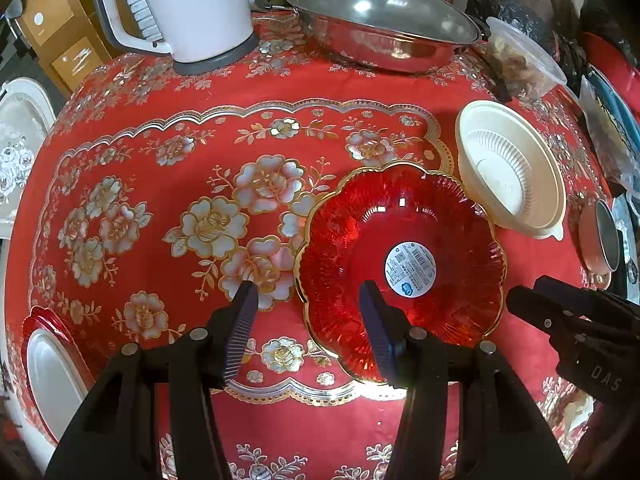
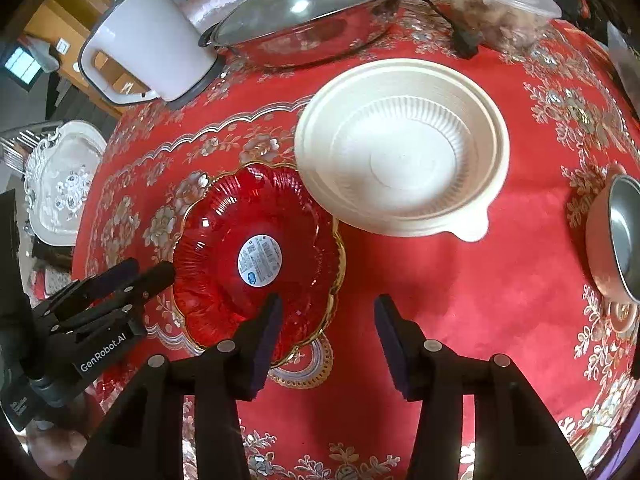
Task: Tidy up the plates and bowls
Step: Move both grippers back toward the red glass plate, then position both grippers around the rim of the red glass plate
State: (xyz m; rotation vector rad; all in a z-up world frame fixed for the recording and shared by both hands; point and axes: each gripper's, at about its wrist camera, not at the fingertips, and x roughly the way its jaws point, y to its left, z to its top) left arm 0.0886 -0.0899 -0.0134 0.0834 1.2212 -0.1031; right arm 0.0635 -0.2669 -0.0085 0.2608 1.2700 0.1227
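Centrally on the red floral tablecloth (image 1: 168, 96) sits a red scalloped glass plate (image 1: 400, 256) (gold rim, round sticker inside), its edge touching a cream plastic bowl (image 2: 404, 148). Both the left gripper (image 1: 308, 300) and the right gripper (image 2: 328, 308) hover over the plate's near edge, fingers spread wide, holding nothing.
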